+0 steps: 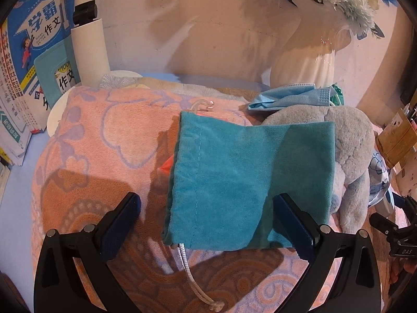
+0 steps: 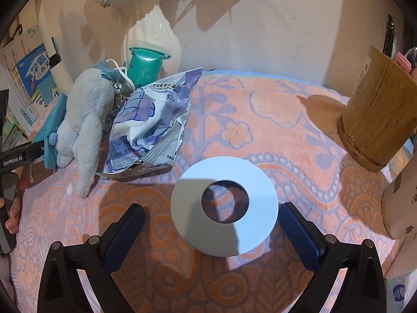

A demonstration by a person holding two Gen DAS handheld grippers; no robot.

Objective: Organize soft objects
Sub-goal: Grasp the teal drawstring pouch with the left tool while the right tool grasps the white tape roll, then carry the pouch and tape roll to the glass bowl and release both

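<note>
A teal drawstring pouch [image 1: 242, 182] lies flat on the pink patterned towel [image 1: 99, 140], its white cord [image 1: 192, 279] trailing toward me. My left gripper [image 1: 206, 224] is open, its jaws either side of the pouch's near end, just above it. A grey plush elephant [image 1: 354, 151] lies right of the pouch, partly under it; it also shows in the right wrist view [image 2: 83, 120]. A blue face mask [image 1: 289, 96] lies behind. My right gripper [image 2: 211, 234] is open around a white ring-shaped pad [image 2: 224, 208] on the towel. A wet-wipes packet [image 2: 153, 125] leans by the elephant.
A white vase with flowers [image 1: 312, 54] stands at the back wall. Books [image 1: 31, 60] and a white roll [image 1: 91, 52] stand at the left. A wooden pen holder [image 2: 378, 114] stands at the right. A teal bottle [image 2: 146, 65] stands by the vase.
</note>
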